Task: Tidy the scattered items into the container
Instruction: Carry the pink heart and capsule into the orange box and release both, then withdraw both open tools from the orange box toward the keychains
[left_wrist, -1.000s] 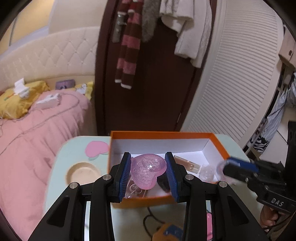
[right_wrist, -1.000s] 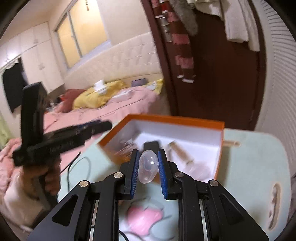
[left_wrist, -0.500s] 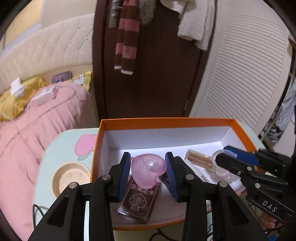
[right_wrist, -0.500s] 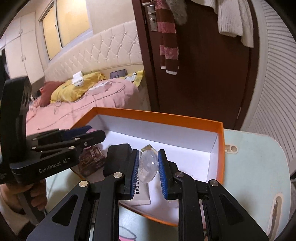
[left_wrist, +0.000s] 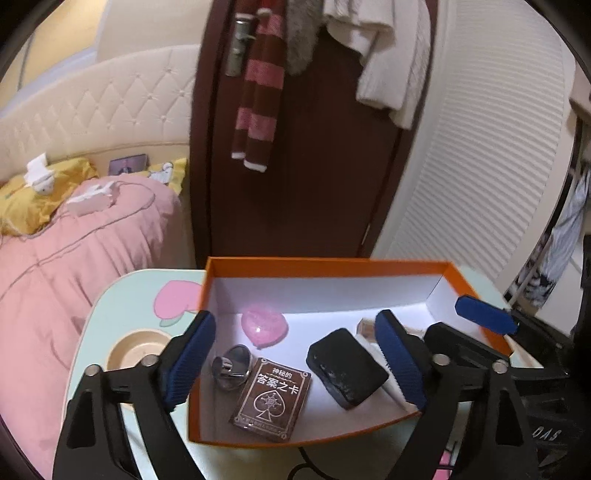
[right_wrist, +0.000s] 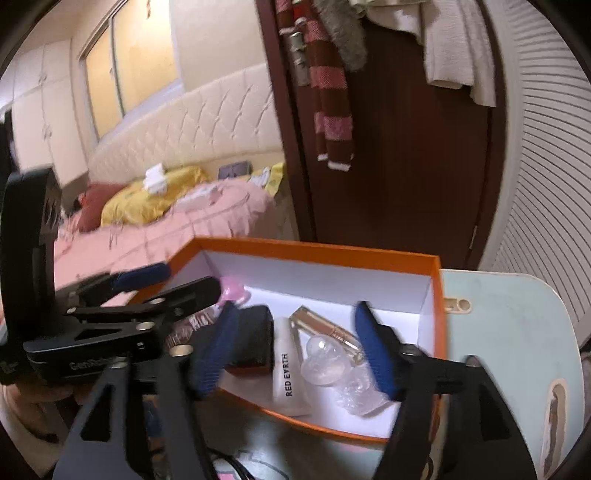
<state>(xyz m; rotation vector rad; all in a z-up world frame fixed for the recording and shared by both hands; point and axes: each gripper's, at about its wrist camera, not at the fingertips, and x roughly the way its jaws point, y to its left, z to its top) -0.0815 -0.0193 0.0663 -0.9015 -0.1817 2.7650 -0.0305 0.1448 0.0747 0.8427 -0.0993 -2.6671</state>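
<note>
An orange box (left_wrist: 325, 264) with a white inside stands on a pale green table. In the left wrist view my left gripper (left_wrist: 295, 362) is open and empty over the box. Inside lie a pink heart case (left_wrist: 265, 328), a round metal piece (left_wrist: 232, 366), a brown card deck (left_wrist: 272, 398) and a black case (left_wrist: 347, 367). In the right wrist view my right gripper (right_wrist: 295, 354) is open and empty above the box (right_wrist: 436, 302). Below it lie a clear egg-shaped piece (right_wrist: 321, 360), a white tube (right_wrist: 290, 369) and a gold bottle (right_wrist: 325, 326).
A round recess (left_wrist: 133, 349) and a pink peach print (left_wrist: 175, 302) mark the table left of the box. A pink bed (left_wrist: 74, 266) lies left. A dark door (left_wrist: 306, 184) with hung clothes stands behind. Cables lie on the table before the box.
Both grippers have opened. The pink heart case has dropped from the left gripper into the box, and the clear egg piece has dropped from the right gripper into the box.
</note>
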